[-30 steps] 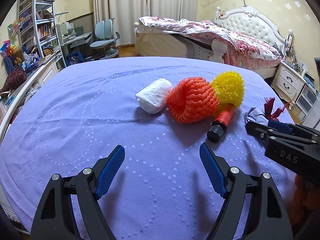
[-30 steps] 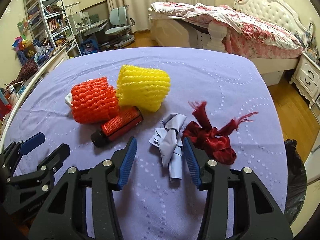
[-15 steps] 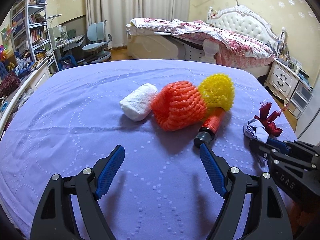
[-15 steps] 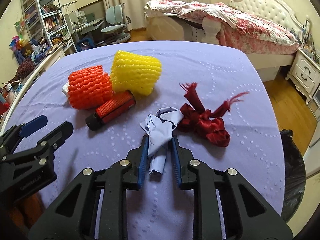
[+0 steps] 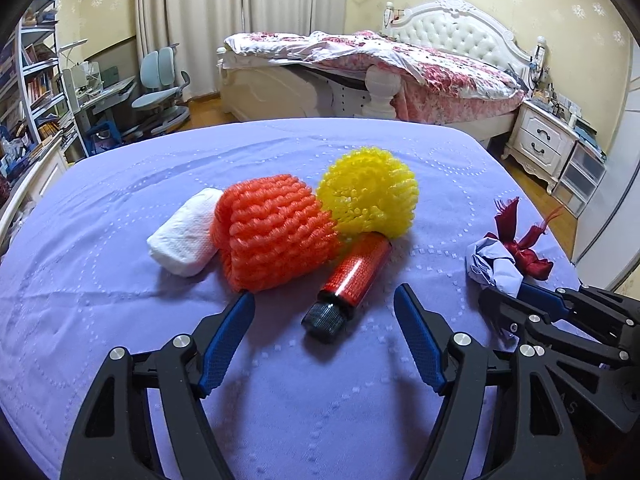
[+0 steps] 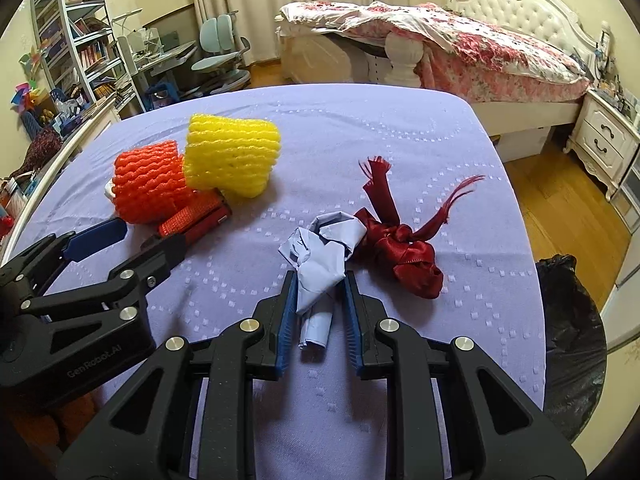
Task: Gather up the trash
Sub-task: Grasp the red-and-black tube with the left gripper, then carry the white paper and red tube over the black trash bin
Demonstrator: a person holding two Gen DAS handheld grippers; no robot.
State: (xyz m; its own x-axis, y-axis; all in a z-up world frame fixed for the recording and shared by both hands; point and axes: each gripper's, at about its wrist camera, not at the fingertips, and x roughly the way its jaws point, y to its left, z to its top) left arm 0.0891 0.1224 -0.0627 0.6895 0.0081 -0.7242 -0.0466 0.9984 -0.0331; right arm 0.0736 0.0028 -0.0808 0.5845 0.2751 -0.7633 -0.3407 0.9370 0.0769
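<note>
— Looking for a container first: a black bin bag [image 6: 568,320] hangs off the right edge of the purple table [image 6: 360,128]. Its inside is dark, so I cannot tell what it holds.

— And the tools?

— The right gripper [image 6: 320,292] is clamped on a crumpled blue paper [image 6: 320,256], blue pads pressed to both its sides. The paper's lower end sticks out between the fingers. The left gripper [image 5: 324,312] is spread wide, holding nothing, with the black cap of a red tube [image 5: 352,276] lying between its tips, touching neither.

— What else is on the table?

— A dark red ribbon [image 6: 400,244] lies against the paper on its right. Farther left, an orange foam net [image 5: 272,232] and a yellow foam net [image 5: 370,196] touch each other, the tube's far end tucked under them. A white tissue wad [image 5: 182,240] presses the orange net's left side.

— Anything in the way?

— From the right wrist, the left gripper's fingers cover the tube's cap, and the orange net hides nearly all of the tissue. From the left wrist, the right gripper's frame cuts off the paper's lower part and the ribbon sits half behind it.

— Beyond the table?

— A bed [image 5: 400,64], shelves [image 6: 80,40] and a chair [image 5: 160,84].
</note>
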